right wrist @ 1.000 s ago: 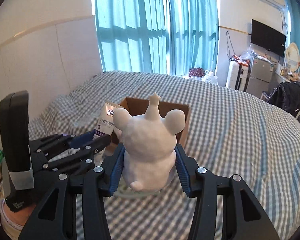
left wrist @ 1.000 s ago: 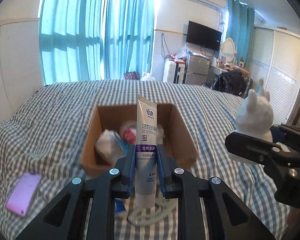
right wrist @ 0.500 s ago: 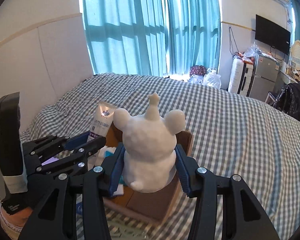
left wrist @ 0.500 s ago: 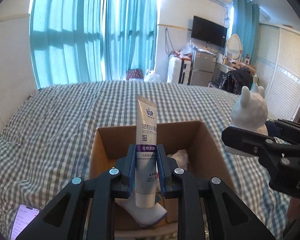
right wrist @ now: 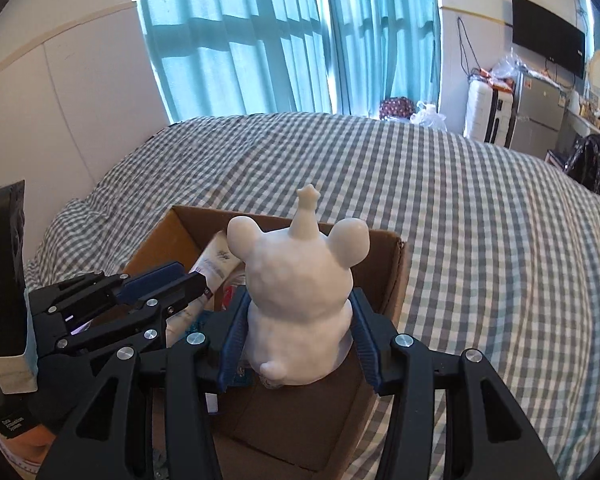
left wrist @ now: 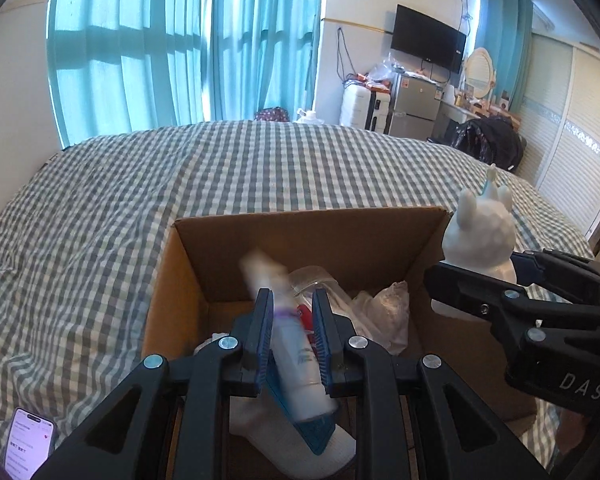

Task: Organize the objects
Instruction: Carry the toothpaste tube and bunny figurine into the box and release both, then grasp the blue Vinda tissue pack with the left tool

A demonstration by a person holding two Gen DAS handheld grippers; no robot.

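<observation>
An open cardboard box [left wrist: 320, 236] lies on the checked bed. My left gripper [left wrist: 292, 298] hangs over the box's near half, shut on a white tube [left wrist: 296, 360]. The tube leans to the upper left and is blurred. My right gripper [right wrist: 298, 300] is shut on a white bear figurine [right wrist: 300, 292], which stands upright between the pads above the box [right wrist: 384, 264] interior. In the left wrist view the figurine [left wrist: 480, 240] and right gripper [left wrist: 500, 296] are at the box's right wall. In the right wrist view the left gripper [right wrist: 196, 280] holds the tube [right wrist: 216, 258] at the left.
The box holds a white cloth [left wrist: 260, 428], crumpled clear plastic [left wrist: 380, 312] and a red-and-white item. A phone [left wrist: 28, 444] with a lit screen lies on the checked bedcover [left wrist: 260, 168] at lower left. Curtains, a fridge and a wardrobe stand beyond the bed.
Both grippers have come forward and down, from short of the box to over its inside. The tube, upright before, now leans left and is blurred. The figurine stays gripped.
</observation>
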